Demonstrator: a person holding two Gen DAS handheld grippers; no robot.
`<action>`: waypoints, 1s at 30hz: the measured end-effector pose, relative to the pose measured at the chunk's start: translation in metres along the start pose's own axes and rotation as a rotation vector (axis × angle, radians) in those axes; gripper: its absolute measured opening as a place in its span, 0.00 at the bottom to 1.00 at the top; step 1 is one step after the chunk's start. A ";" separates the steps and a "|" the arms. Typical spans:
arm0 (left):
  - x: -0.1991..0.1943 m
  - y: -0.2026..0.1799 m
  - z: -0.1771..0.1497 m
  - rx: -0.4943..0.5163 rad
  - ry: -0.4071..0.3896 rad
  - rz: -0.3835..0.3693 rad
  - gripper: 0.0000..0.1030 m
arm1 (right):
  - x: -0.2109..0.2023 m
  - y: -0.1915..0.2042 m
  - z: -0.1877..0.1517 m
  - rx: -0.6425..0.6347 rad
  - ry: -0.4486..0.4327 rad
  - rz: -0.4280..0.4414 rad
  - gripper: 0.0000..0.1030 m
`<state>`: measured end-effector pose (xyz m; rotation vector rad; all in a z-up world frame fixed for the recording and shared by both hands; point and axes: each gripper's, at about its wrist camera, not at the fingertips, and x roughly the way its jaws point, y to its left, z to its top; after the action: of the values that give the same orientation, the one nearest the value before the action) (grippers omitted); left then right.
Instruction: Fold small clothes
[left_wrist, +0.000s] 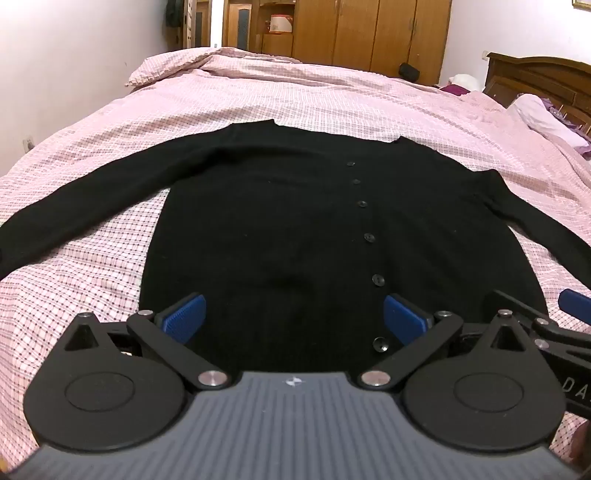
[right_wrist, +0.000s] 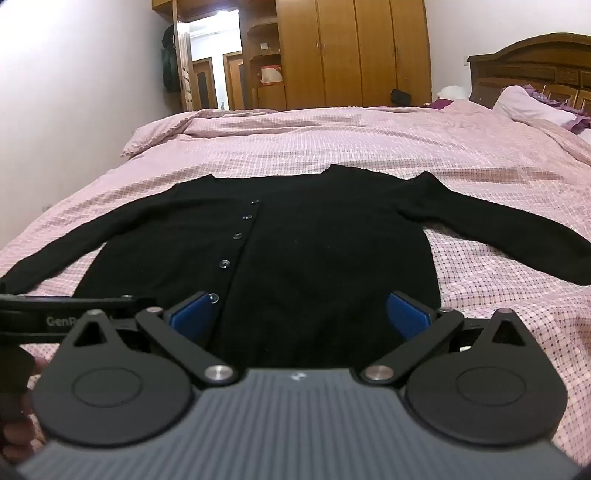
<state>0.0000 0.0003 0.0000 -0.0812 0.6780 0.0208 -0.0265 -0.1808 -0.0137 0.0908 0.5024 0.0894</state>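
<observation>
Right now the cardigan (left_wrist: 295, 229) lies flat and buttoned on the bed (left_wrist: 332, 96), hem toward both grippers, neckline away toward the wardrobe (left_wrist: 369, 33). Its long axis runs straight ahead from hem to collar; the sleeves spread out to either side and angle back toward the hem.

Both grippers hover just above the hem edge, side by side. The left gripper (left_wrist: 294, 319) stands over the cardigan's left half, with the button row (left_wrist: 369, 238) just inside its right pad. The right gripper (right_wrist: 298, 317) stands over the other half, with the lowest visible button beside its left pad. Both have their jaws spread wide, with nothing between the pads but the knit lying below them; neither grips cloth.

My judgement: each gripper is nearest its own hem corner and its own sleeve, so a fold would likely start with one side taken inward across the button row.

Hard to make out: the hem itself is hidden under the gripper bodies in both views. The left sleeve's cuff is cut off at the edge of the left view; the right sleeve's cuff runs to the frame edge of the right view. Black on black hides any creases.
</observation>
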 end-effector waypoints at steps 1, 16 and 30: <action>0.000 0.000 0.000 -0.003 0.001 -0.002 1.00 | 0.000 0.000 0.000 0.003 0.005 0.000 1.00; -0.005 0.001 0.001 -0.005 -0.010 0.007 1.00 | 0.001 0.002 -0.001 -0.006 0.004 -0.005 1.00; -0.005 0.001 0.001 -0.007 -0.006 0.012 1.00 | 0.005 0.000 -0.001 0.001 0.012 -0.005 1.00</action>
<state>-0.0037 0.0014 0.0041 -0.0836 0.6721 0.0353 -0.0225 -0.1797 -0.0172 0.0904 0.5142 0.0845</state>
